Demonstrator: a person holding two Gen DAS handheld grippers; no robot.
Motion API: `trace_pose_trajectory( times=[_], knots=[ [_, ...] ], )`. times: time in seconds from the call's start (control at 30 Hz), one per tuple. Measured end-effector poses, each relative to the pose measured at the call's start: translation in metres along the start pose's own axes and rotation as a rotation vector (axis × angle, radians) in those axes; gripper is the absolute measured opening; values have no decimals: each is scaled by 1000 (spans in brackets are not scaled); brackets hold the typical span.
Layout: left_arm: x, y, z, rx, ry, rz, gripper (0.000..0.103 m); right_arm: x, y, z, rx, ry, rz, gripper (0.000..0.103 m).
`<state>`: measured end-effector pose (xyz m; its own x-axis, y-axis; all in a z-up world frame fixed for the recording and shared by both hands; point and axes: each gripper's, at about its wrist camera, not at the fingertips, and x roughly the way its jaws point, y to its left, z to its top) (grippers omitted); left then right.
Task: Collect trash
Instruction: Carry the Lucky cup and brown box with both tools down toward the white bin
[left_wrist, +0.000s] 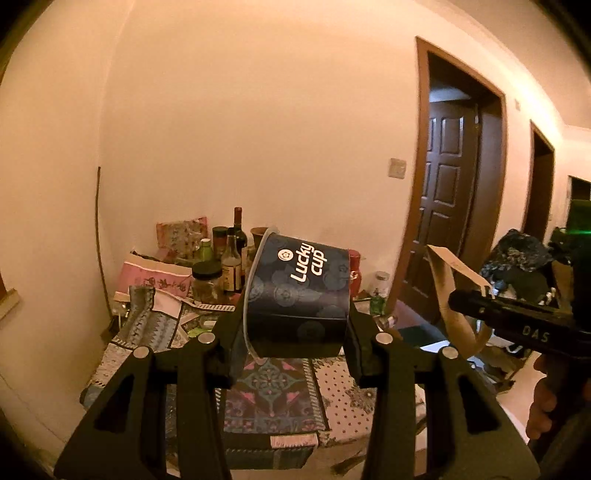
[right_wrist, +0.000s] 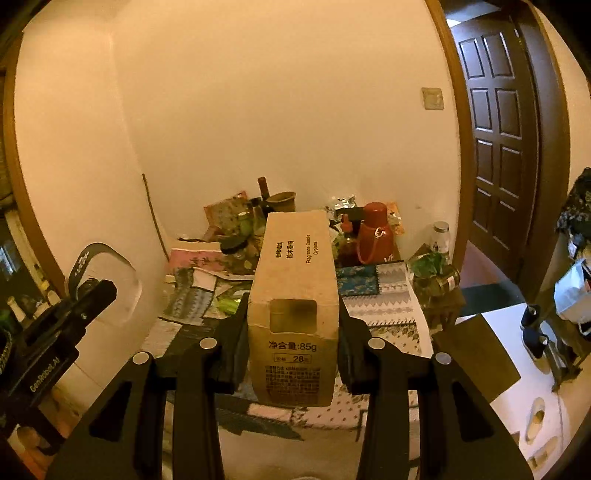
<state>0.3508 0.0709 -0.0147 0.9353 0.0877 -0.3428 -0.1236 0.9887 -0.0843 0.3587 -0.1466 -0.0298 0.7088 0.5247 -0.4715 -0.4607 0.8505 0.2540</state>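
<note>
Between left hand-held gripper pads, dark cup (sideways); right clamps carton

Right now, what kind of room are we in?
Probably a room in someone's home, maybe a dining corner or hallway. A table with a patterned cloth stands against the wall, crowded with bottles and jars and a red thermos, and a dark wooden panelled door is beside it.

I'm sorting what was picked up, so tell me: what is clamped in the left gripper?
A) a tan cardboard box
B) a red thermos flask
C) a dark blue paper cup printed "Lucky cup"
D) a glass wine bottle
C: the left gripper has its two black fingers pressed on the sides of the dark blue paper cup printed "Lucky cup", which lies on its side above the patterned tablecloth.
</note>
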Motion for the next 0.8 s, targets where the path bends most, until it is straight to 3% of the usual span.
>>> trace_pose_trajectory(
  times=[0.47, 0.8],
  knots=[
    [-129, 39, -58, 69, 55, -130, 43, -83, 79, -85, 63, 29, -60, 36],
    [-144, 40, -107, 26, 208, -202, 43, -98, 82, -131, 80, 175, -109, 36]
  ],
)
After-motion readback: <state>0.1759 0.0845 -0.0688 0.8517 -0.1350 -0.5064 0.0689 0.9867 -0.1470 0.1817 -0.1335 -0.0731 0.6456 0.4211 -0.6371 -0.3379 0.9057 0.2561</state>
